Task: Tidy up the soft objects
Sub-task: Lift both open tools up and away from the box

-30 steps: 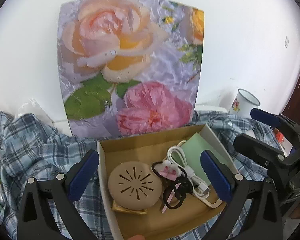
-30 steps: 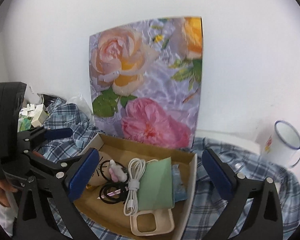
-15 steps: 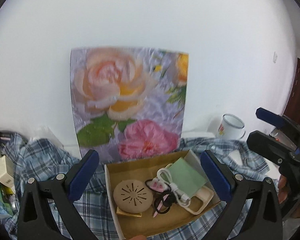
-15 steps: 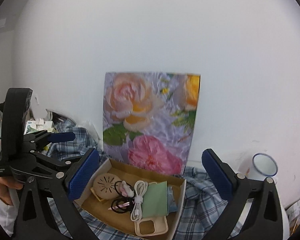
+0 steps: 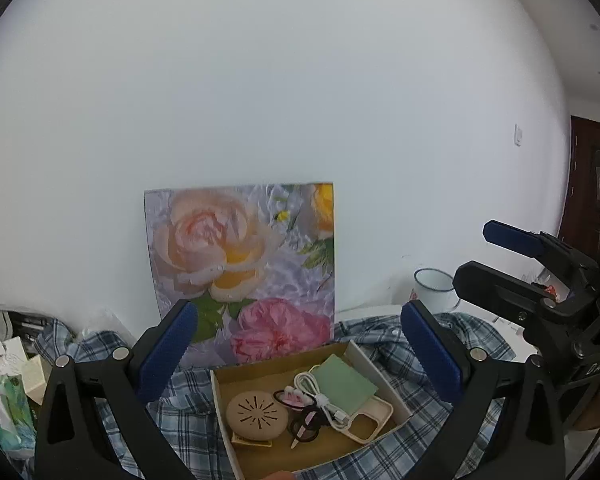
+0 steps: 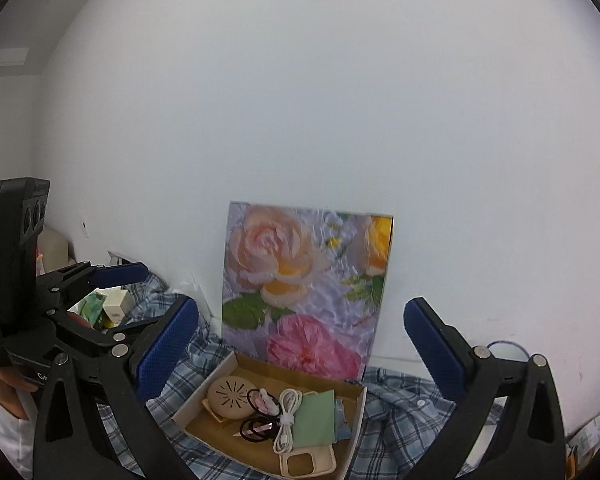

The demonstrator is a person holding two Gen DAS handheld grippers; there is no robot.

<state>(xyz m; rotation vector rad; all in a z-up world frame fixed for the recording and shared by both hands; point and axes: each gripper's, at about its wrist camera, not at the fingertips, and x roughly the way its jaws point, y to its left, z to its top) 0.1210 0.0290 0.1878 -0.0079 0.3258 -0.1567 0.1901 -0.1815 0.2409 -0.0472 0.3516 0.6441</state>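
An open cardboard box point(image 5: 219, 396) point(image 6: 202, 390) rests on a blue plaid shirt point(image 5: 180, 412) point(image 6: 400, 412). Inside lie a round beige perforated pad point(image 5: 257, 416) point(image 6: 230, 392), black hair ties point(image 5: 304, 426) point(image 6: 256, 426), a coiled white cable point(image 5: 320, 396) point(image 6: 288, 416), a folded green cloth point(image 5: 346, 384) point(image 6: 314, 420) and a beige phone case point(image 5: 370, 420) point(image 6: 308, 462). My left gripper point(image 5: 300, 350) point(image 6: 148, 296) hangs open above and in front of the box, holding nothing. My right gripper point(image 6: 300, 344) point(image 5: 472, 254) is open too, off to the box's right.
A floral panel point(image 5: 240, 272) point(image 6: 308, 280) leans on the white wall right behind the box. A white enamel mug point(image 5: 434, 290) point(image 6: 508, 354) stands at the back right. Small cartons and packets point(image 5: 8, 380) point(image 6: 112, 304) crowd the left. A hand point(image 6: 4, 384) holds the left gripper.
Both grippers have drawn back and upward from the box, which now looks smaller and lower, with far more wall showing. Both stay open; the box contents have not moved.
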